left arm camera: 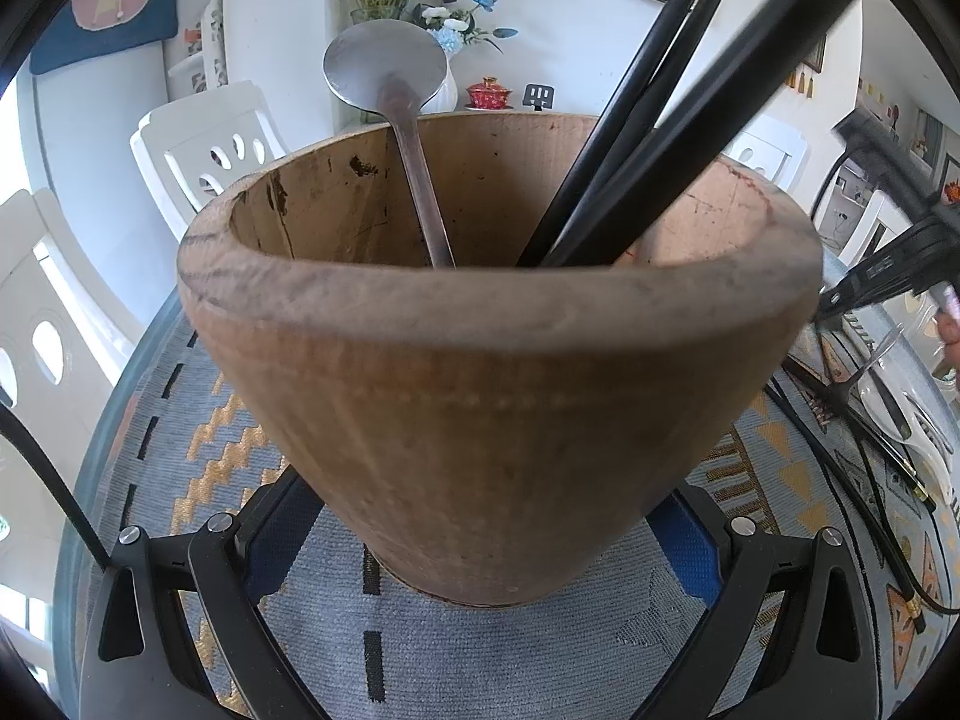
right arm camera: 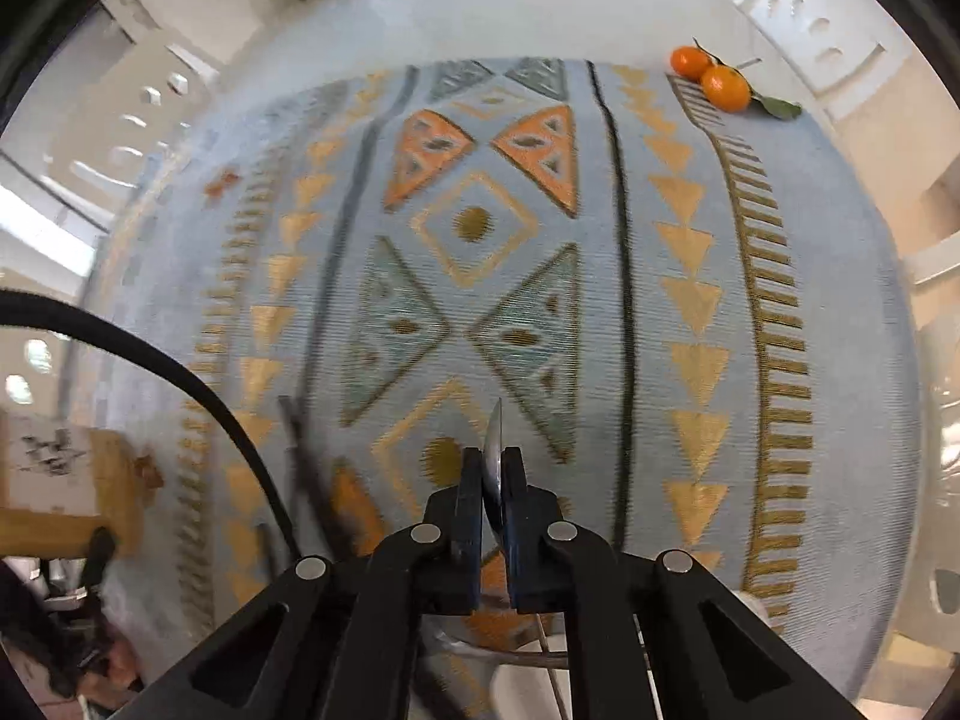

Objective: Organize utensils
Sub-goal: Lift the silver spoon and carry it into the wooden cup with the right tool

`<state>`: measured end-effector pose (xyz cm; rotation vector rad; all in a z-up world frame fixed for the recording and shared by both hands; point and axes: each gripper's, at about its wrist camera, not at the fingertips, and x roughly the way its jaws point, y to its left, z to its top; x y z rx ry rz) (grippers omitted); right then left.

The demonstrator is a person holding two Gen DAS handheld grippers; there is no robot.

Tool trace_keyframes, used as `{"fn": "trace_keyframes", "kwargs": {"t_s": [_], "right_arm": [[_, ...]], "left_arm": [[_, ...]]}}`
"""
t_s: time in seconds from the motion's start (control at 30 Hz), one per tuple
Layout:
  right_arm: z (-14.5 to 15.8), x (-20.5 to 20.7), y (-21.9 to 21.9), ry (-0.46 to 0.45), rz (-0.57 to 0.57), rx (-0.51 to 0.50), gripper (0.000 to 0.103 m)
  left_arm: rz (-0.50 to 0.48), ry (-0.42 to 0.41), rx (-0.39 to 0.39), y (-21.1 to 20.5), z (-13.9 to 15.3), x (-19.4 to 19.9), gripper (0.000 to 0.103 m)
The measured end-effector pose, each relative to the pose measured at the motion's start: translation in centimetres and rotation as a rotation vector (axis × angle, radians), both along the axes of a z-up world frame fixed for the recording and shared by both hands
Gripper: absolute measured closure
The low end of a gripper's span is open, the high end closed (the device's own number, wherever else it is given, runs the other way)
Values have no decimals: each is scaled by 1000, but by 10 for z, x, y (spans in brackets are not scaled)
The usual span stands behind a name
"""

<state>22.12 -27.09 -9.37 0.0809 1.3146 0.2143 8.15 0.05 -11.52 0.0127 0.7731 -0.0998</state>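
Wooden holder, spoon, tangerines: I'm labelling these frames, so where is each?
Wooden holder (left arm camera: pixel 492 420): left wrist view, front of its outer wall.
Spoon (left arm camera: pixel 384 63): left wrist view, its bowl above the rim.
Tangerines (right arm camera: pixel 725 87): right wrist view, the nearer fruit's skin.

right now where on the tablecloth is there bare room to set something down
Free: the broad patterned tablecloth ahead of the right tool, bare up to the two oranges at the far right edge. Also the strip in front of the wooden holder. Crowded: right of the holder, where a clear dish and black cables lie.

Black fingers (right arm camera: pixel 468 510), blue pads (left arm camera: pixel 690 546), silver screws (right arm camera: pixel 425 534)
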Motion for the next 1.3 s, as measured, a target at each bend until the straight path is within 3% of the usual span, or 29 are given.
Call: {"fn": "trace_keyframes", "kwargs": {"t_s": [0.3, 0.47, 0.9, 1.07, 1.3], "right_arm": [[105, -49, 10, -314, 50, 41, 99], [145, -62, 36, -472, 42, 98, 99], [258, -93, 123, -786, 166, 421, 99], [262, -97, 161, -788, 244, 501, 99], [217, -89, 203, -658, 317, 499, 99]], "left_arm": [[0, 0, 3, -1, 0, 1, 3], [0, -1, 2, -1, 0, 1, 3], [0, 1, 1, -2, 0, 2, 3], [0, 0, 0, -2, 0, 2, 3], [-2, 2, -7, -1, 1, 2, 4]]}}
